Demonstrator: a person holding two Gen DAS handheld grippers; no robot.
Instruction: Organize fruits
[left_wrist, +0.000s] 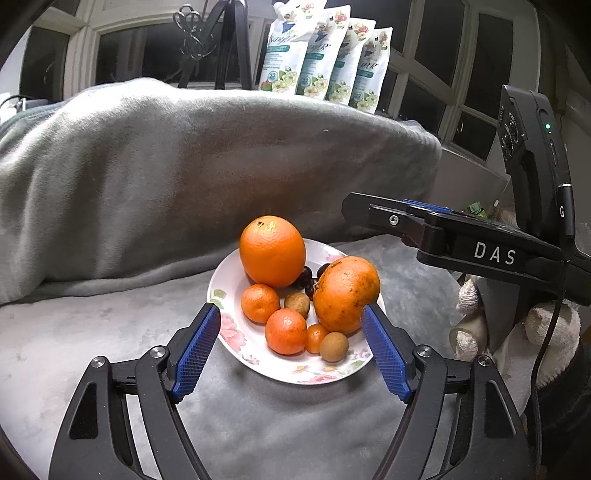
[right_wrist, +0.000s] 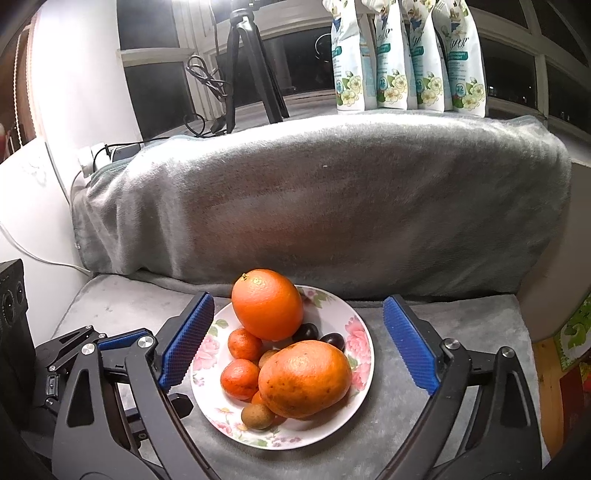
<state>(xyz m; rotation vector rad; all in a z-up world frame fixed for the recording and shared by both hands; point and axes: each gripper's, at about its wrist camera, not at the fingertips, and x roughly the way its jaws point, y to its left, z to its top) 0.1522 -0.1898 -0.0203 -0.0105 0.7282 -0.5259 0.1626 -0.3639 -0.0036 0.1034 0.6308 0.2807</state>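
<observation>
A white floral plate (left_wrist: 229, 332) (right_wrist: 360, 354) sits on a grey blanket and holds the fruit. A large orange (left_wrist: 272, 251) (right_wrist: 266, 304) lies at the back. A second large spotted orange (left_wrist: 345, 294) (right_wrist: 304, 378) lies at the right. Small tangerines (left_wrist: 286, 331) (right_wrist: 240, 378), brown longans (left_wrist: 333, 346) (right_wrist: 257, 416) and dark grapes (left_wrist: 306, 277) (right_wrist: 306, 331) lie between them. My left gripper (left_wrist: 291, 347) is open and empty, its fingers on either side of the plate. My right gripper (right_wrist: 299, 347) is open and empty, also on either side of the plate. In the left wrist view the right gripper's body (left_wrist: 461, 240) shows at the right.
A blanket-covered bolster (left_wrist: 207, 177) (right_wrist: 325, 206) rises behind the plate. Several detergent pouches (left_wrist: 325, 59) (right_wrist: 406, 55) and a tripod (right_wrist: 247, 62) stand on the window ledge behind. Cables and a plug (right_wrist: 92, 155) lie at the left. White cloth items (left_wrist: 546, 332) lie at the right.
</observation>
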